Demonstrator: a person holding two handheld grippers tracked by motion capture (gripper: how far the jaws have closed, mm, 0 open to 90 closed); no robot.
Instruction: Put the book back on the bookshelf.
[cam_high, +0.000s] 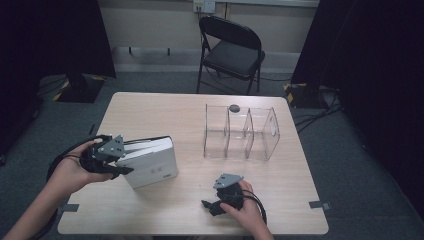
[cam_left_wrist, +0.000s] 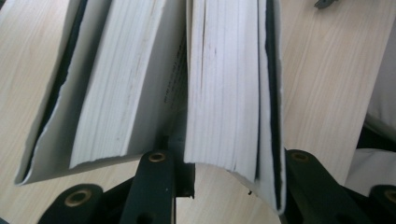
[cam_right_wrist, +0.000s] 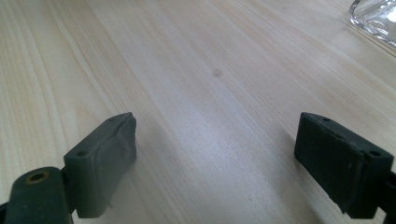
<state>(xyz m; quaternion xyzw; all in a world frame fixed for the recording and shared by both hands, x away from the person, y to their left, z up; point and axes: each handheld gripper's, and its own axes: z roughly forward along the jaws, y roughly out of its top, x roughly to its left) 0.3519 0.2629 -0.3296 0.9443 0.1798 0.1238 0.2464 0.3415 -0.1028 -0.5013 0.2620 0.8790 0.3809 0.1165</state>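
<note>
1. Left tongs (cam_high: 117, 160) are clenched on half the thick white paperback book (cam_high: 152, 161), splayed on the wooden bench (cam_high: 165, 210); keep squeezing firmly.
2. Right tongs (cam_right_wrist: 215, 161) rest released nearby; support the cover.

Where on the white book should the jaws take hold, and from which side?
At the fore-edge of the book, from the table's left. The left gripper grips this way: one jaw slipped between the fanned pages, the other outside the cover, clamping a thick block. The spine faces away, towards the clear organizer.
</note>
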